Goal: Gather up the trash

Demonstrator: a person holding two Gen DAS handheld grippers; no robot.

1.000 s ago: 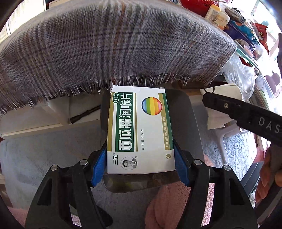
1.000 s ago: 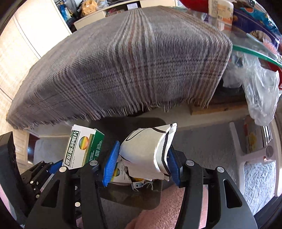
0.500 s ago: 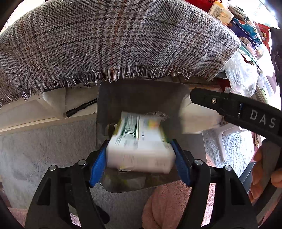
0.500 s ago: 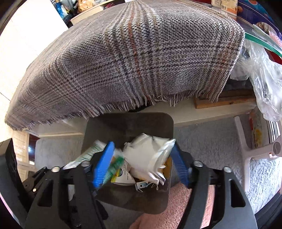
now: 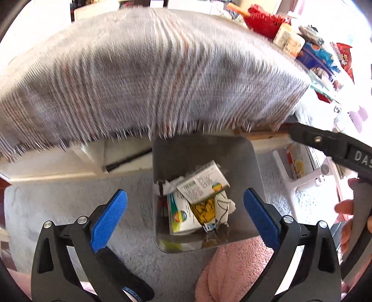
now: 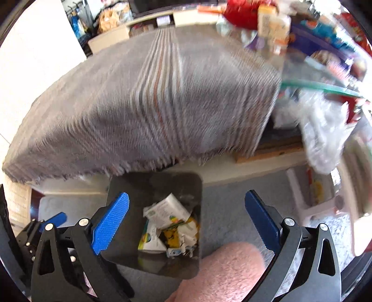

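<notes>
A dark metal trash bin [image 5: 244, 148] stands on the grey carpet below the table edge; it also shows in the right wrist view [image 6: 121, 183]. Inside lie a white-and-green medicine box [image 5: 203, 182], a second box [image 5: 180, 216], yellow wrapper scraps [image 5: 204, 210] and white paper. The right wrist view shows the same box [image 6: 166, 210] in the bin. My left gripper [image 5: 184, 218] is open and empty above the bin. My right gripper [image 6: 186, 219] is open and empty above it too, and its arm shows at the right of the left wrist view [image 5: 330, 146].
A plaid fringed cloth [image 5: 144, 76] covers the table above the bin. Snack packs and a red item [image 5: 267, 22] lie at the back right. A clear plastic bag [image 6: 325, 130] hangs right. A pink fuzzy slipper [image 6: 223, 267] sits near the bin. A white stool leg [image 5: 302, 181] stands right.
Both grippers opened. The medicine box dropped from the left gripper and the white paper from the right into the bin. Both grippers have lifted back a little.
</notes>
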